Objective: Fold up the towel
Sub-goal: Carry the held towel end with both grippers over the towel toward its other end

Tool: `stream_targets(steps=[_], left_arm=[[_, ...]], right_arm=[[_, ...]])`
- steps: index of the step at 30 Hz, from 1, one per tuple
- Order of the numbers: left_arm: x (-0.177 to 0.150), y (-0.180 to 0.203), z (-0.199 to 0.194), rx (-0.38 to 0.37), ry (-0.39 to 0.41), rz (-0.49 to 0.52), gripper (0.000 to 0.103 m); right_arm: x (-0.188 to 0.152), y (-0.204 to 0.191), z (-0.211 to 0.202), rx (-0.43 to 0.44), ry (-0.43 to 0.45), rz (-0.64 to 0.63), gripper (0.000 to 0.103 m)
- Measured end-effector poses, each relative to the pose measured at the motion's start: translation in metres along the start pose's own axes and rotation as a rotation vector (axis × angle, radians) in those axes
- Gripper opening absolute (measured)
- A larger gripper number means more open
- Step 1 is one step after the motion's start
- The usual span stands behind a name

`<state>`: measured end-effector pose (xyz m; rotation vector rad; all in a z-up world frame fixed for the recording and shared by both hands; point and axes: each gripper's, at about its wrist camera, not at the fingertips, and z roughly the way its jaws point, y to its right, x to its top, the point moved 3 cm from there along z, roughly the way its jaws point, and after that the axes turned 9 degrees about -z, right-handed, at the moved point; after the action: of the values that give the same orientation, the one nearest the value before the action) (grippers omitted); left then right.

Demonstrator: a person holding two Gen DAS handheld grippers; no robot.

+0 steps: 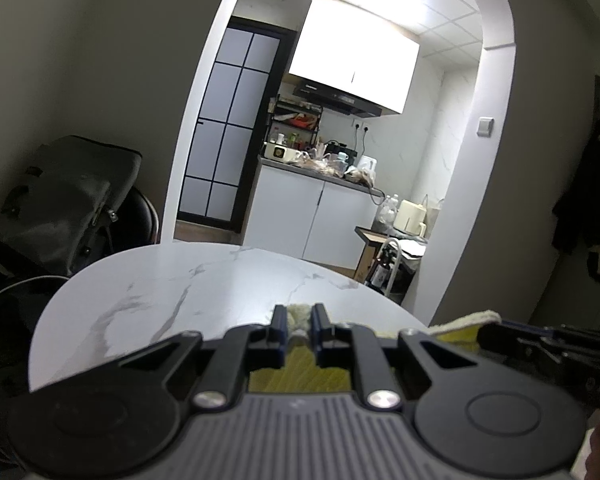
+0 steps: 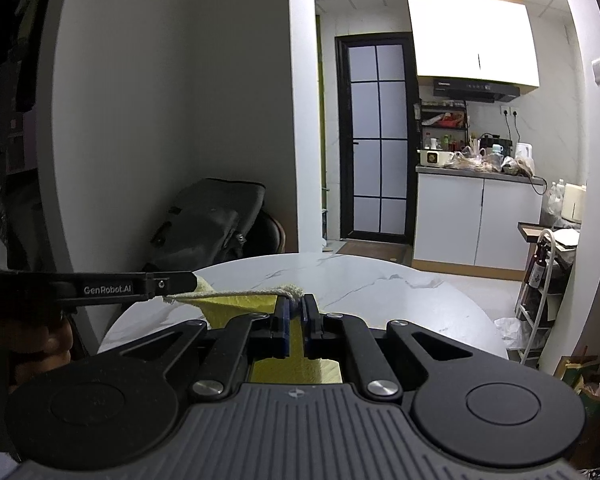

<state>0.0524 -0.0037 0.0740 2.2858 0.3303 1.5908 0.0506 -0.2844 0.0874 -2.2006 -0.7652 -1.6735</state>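
The towel point(image 1: 300, 376) is yellow with a cream hem, and it hangs below both grippers over the round white marble table point(image 1: 172, 288). My left gripper point(image 1: 299, 320) is shut on one cream corner of the towel. In the right wrist view my right gripper point(image 2: 293, 304) is shut on the other corner of the towel point(image 2: 244, 304). The hem runs taut from there to the left gripper point(image 2: 168, 284), which reaches in from the left. The right gripper point(image 1: 540, 344) shows at the right edge of the left wrist view. Most of the towel is hidden under the gripper bodies.
The table point(image 2: 380, 284) curves away ahead. A dark bag on a chair point(image 1: 72, 208) stands behind it on the left. Beyond an arch is a kitchen counter point(image 1: 324, 176) with clutter. A wire rack point(image 2: 540, 292) with bottles stands at the right.
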Motion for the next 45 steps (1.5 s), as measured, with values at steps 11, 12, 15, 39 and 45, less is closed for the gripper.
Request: stream_targets(steps=[11,12,15,39,45], left_arm=[[0.004,0.009,0.054,0.032,-0.034,0.027,0.013],[0.005,0.010,0.057,0.033,-0.036,0.034,0.013],[0.006,0.011,0.067,0.033,-0.043,0.047,0.013],[-0.010,0.005,0.143,0.057,-0.146,0.058,0.014],[-0.016,0.001,0.157,0.064,-0.152,0.057,0.014]], right_arm=[[-0.007,0.034,0.047,-0.002,-0.057,0.041,0.006],[-0.007,0.035,0.051,0.001,-0.067,0.033,0.006],[-0.006,0.046,0.062,-0.001,-0.088,0.026,0.006],[-0.042,0.077,0.111,-0.048,-0.210,0.103,0.006],[-0.050,0.075,0.124,-0.078,-0.243,0.081,0.006]])
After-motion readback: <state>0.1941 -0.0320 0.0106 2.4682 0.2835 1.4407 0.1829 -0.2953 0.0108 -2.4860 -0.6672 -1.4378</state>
